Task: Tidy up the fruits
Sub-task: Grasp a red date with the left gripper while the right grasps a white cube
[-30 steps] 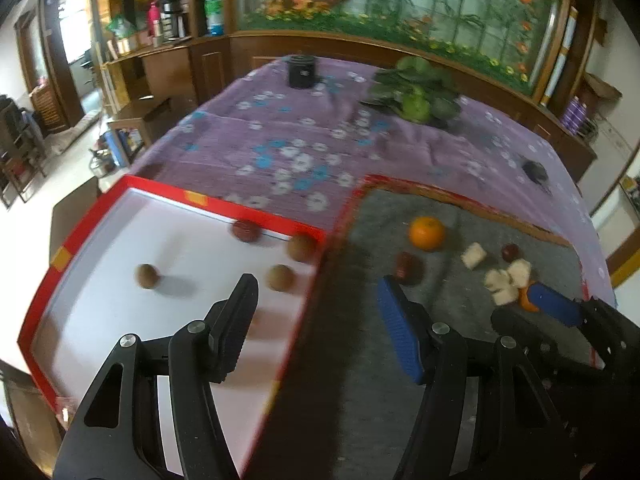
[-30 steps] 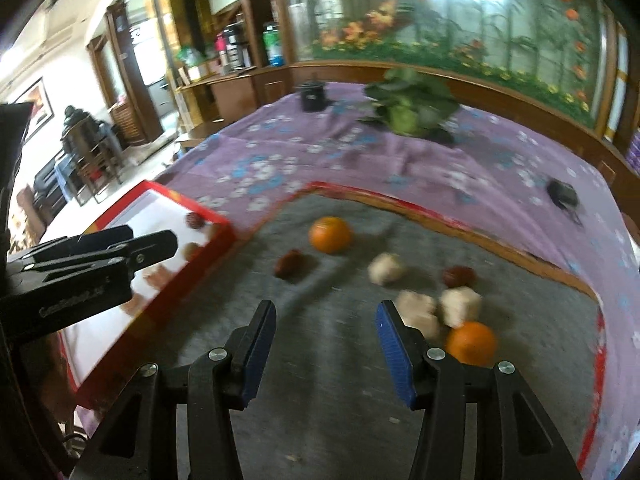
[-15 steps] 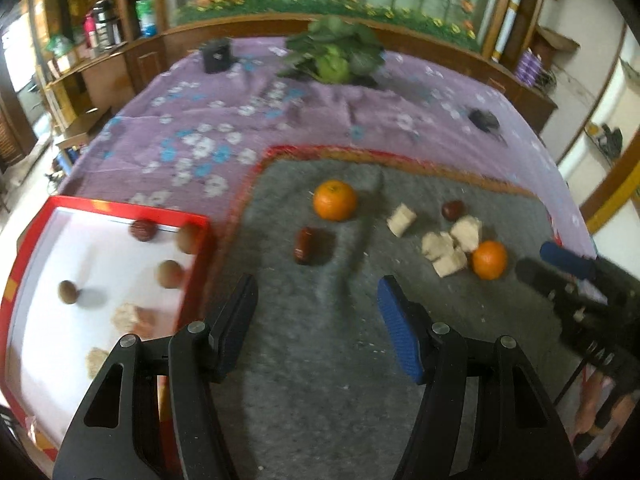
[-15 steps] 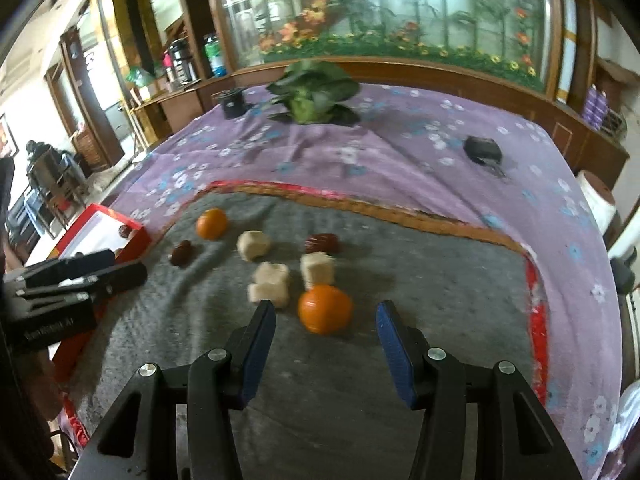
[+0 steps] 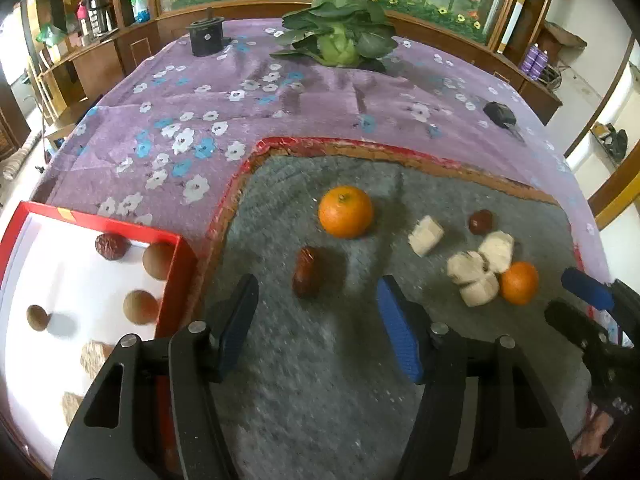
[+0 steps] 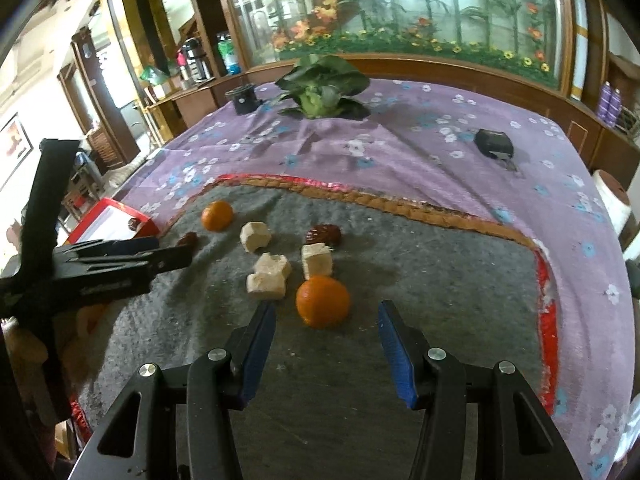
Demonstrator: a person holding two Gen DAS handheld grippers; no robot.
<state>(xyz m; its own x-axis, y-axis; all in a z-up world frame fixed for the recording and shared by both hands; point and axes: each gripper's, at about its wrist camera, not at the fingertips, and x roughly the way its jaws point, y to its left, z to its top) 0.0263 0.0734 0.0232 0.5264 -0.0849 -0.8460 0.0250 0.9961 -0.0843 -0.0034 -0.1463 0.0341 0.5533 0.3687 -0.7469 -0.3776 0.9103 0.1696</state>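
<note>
My left gripper [image 5: 317, 286] hovers over the grey mat [image 5: 320, 380]. Its jaws are closing, with a dark red date [image 5: 306, 272] just at the fingertips, and the pads are not touching it. Beyond lie a large orange [image 5: 346, 212], pale chunks [image 5: 426, 235] and a second date [image 5: 480, 221]. My right gripper [image 6: 326, 307] stands open around the near side of a small orange [image 6: 323, 300], with gaps on both sides. The red tray [image 5: 24, 216] at the left holds a date, round brown fruits and pale chunks.
A purple flowered cloth [image 5: 192, 128] covers the table. A leafy cabbage [image 5: 338, 46] and a black cup [image 5: 206, 38] stand at the far side, and a small black object [image 5: 498, 114] lies at the far right. The mat has a raised red-orange border [image 6: 400, 204].
My left gripper swung right from above the tray onto the mat and sank toward the date, its jaws narrowing a little. My right gripper shifted right to the small orange, then held still.
</note>
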